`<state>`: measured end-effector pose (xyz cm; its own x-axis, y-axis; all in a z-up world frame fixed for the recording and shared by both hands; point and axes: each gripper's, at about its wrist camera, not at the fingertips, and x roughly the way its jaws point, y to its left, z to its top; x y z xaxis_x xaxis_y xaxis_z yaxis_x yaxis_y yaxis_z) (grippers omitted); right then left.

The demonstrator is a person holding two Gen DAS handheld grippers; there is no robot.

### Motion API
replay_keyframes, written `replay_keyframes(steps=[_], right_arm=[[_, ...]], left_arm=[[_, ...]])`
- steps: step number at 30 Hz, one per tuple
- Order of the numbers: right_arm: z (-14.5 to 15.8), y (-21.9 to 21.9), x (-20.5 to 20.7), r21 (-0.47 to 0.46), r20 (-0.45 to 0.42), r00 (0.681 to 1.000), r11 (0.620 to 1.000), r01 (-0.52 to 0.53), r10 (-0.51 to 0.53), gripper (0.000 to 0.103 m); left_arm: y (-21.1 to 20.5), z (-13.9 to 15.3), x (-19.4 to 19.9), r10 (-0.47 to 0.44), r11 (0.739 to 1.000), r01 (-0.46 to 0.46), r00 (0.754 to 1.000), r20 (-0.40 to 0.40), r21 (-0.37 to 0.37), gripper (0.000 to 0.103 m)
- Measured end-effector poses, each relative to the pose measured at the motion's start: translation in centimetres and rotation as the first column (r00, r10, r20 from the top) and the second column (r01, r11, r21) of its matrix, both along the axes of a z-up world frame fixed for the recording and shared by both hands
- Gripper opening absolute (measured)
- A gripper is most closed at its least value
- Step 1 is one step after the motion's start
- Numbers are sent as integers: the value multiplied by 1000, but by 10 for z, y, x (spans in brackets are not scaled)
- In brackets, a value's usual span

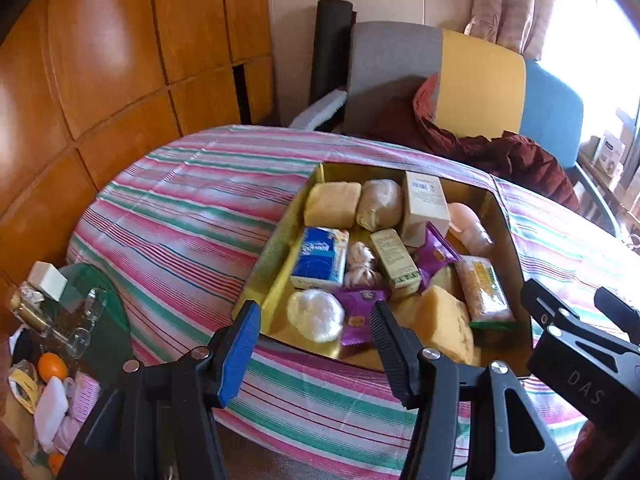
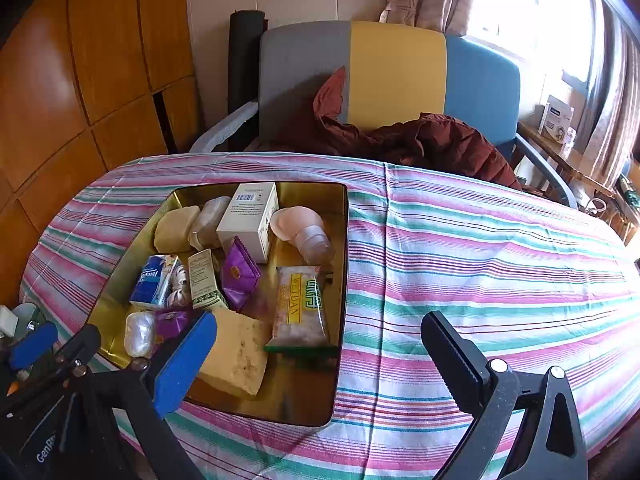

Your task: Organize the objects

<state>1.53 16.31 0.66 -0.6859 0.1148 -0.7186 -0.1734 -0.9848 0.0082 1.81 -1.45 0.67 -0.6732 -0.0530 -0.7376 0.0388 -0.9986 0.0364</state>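
Already crowded: gold tin [image 2: 340, 240] on striped tablecloth [image 2: 480, 264] holds sponge [image 2: 236, 356], snack packet [image 2: 298, 308], white box [image 2: 250, 216]. Risk: finger snagging near rim, tipping tin. Left gripper [image 1: 316, 344] spread, empty, angled down over near-left corner. Right gripper [image 2: 320, 364] wide apart, empty, near edge.

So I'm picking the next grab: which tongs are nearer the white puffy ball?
Left. The left tongs hover right over the white puffy ball; the right tongs sit further right.
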Motion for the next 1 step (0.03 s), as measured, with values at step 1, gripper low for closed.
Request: replay_keyframes(steps=[1], right_arm=[[0,0,0,0,-1,1000,1000,-1,1,103]], left_arm=[[0,0,0,-4,1000,4,1000,-1,1,58]])
